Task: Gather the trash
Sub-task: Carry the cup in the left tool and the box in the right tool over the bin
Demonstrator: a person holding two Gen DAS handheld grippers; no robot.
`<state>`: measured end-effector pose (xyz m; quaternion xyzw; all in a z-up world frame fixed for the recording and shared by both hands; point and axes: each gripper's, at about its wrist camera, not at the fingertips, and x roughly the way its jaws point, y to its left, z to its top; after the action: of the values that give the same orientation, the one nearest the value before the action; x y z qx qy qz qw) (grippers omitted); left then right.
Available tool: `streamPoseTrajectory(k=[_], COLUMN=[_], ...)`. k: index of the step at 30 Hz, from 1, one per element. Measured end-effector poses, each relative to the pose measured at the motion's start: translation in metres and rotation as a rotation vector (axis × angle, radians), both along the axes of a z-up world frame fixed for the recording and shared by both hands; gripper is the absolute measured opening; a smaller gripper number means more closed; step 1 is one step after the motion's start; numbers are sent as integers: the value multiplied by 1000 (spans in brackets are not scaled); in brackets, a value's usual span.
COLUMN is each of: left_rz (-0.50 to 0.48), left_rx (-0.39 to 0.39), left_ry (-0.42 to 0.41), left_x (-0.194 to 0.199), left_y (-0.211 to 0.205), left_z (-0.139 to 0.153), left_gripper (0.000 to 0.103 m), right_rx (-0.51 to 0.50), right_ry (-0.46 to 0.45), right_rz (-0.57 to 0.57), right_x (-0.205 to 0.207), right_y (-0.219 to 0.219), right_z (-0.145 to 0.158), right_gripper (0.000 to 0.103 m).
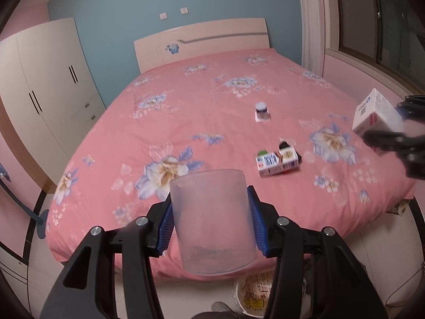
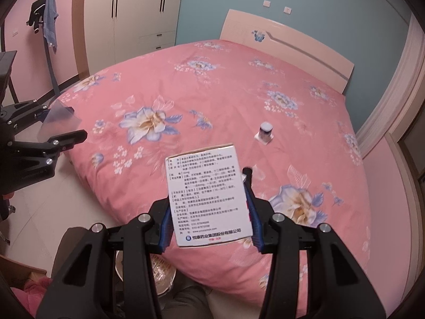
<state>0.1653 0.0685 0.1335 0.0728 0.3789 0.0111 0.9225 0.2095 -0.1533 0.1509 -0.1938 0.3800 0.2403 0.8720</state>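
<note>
My left gripper [image 1: 211,223] is shut on a frosted plastic cup [image 1: 212,220], held upright over the near edge of the pink floral bed [image 1: 186,111]. My right gripper [image 2: 208,212] is shut on a white medicine box [image 2: 205,196] with printed text, held above the bed's near corner. That box also shows at the right of the left wrist view [image 1: 377,114], and the cup at the left of the right wrist view [image 2: 57,119]. On the bed lie a small carton [image 1: 276,160] with a dark item behind it and a small dark jar [image 1: 262,110], also in the right wrist view [image 2: 265,130].
A round bin with a bag [image 1: 255,292] stands on the floor below the bed's near edge, also in the right wrist view [image 2: 159,273]. A white wardrobe [image 1: 47,85] stands left of the bed. A headboard [image 1: 202,42] is at the far end. A window [image 1: 379,21] is on the right.
</note>
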Motion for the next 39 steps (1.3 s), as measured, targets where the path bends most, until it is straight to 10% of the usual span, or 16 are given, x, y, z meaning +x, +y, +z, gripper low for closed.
streamPoseTrajectory(k=[39], left_rz=[-99], left_rx=[-161], left_ry=[558], left_x=[-50], left_y=[-25], left_z=[-322], left_gripper=[52], right_rx=[-93], right_ry=[553], right_rz=[93], right_x=[-74], right_y=[32], right_z=[-347], right_gripper=[47])
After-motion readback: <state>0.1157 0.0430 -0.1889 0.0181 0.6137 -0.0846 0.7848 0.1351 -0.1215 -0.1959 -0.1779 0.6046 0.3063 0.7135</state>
